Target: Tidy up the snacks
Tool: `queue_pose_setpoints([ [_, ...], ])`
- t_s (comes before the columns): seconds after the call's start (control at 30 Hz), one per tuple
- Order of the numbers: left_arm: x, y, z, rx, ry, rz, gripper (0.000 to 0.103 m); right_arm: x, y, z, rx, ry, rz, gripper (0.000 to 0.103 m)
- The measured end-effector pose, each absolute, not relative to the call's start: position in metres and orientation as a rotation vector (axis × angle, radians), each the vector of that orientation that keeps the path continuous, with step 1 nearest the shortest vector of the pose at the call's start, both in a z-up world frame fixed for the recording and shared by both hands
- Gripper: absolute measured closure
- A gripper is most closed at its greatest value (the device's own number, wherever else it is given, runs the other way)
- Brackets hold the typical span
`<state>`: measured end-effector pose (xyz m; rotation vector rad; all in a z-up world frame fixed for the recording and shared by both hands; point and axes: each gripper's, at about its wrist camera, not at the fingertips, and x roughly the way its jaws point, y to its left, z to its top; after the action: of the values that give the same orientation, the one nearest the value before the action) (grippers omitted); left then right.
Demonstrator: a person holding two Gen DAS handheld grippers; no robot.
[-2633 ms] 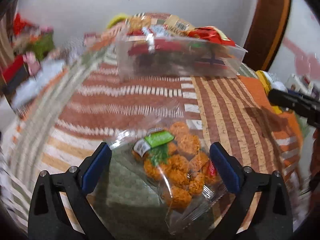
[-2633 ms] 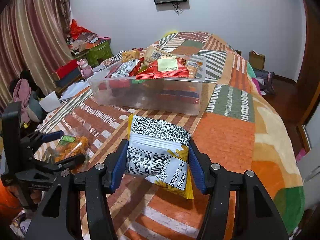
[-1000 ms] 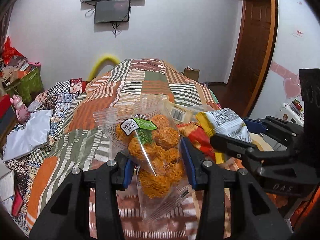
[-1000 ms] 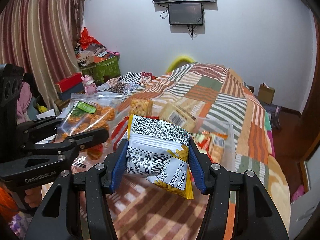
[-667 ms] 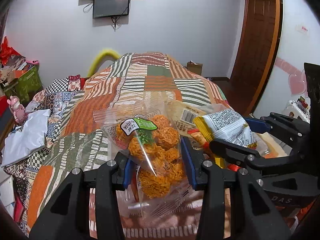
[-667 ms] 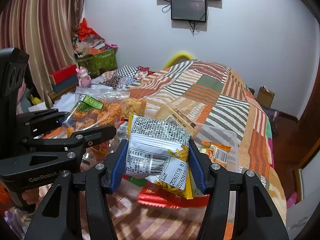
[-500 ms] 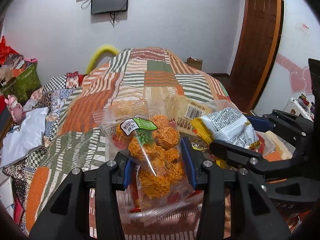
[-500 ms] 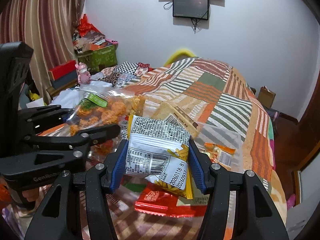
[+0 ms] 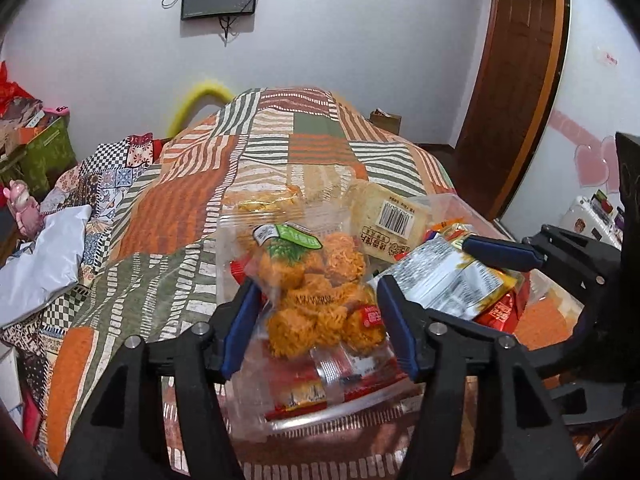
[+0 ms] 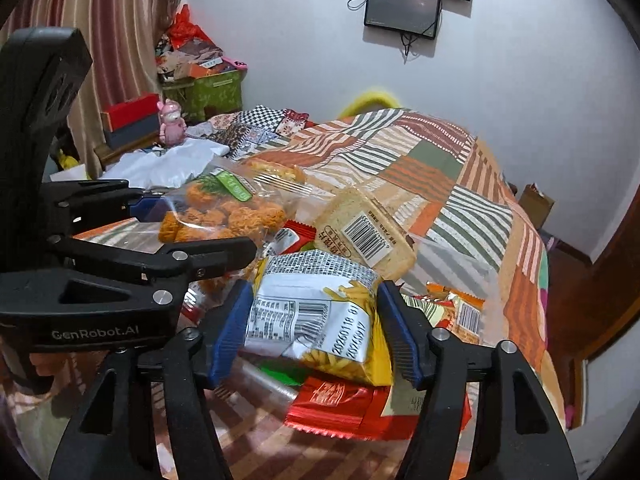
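Snacks sit in both grippers over the clear bin. Left gripper has its blue pads spread just wider than the clear bag of orange balls, which looks loosely held between them. Right gripper pinches a silver-and-yellow fries packet. Below lie red packets and a barcoded bread pack, on the striped bedspread.

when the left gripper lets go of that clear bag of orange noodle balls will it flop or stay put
The clear bag looks thin and crinkly, so probably floppy. Its lumpy orange balls likely crush easily. Released above the piled bin, it may slide off slick wrappers.
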<state>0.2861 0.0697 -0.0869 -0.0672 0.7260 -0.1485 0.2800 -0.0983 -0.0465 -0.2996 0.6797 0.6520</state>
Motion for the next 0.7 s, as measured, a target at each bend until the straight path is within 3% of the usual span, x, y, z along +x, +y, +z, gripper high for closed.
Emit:
queue_pose_setpoints([
  [0.2,0.264,0.068,-0.069,-0.049,0.676,-0.132,0.041,0.267,-0.111,-0.028,-0.255,0.64,0.652,0.035],
  [0.7,0.158,0.046,0.002,-0.057,0.445,-0.138,0.04,0.21,-0.175,0.027,-0.04,0.521,0.63,0.034],
])
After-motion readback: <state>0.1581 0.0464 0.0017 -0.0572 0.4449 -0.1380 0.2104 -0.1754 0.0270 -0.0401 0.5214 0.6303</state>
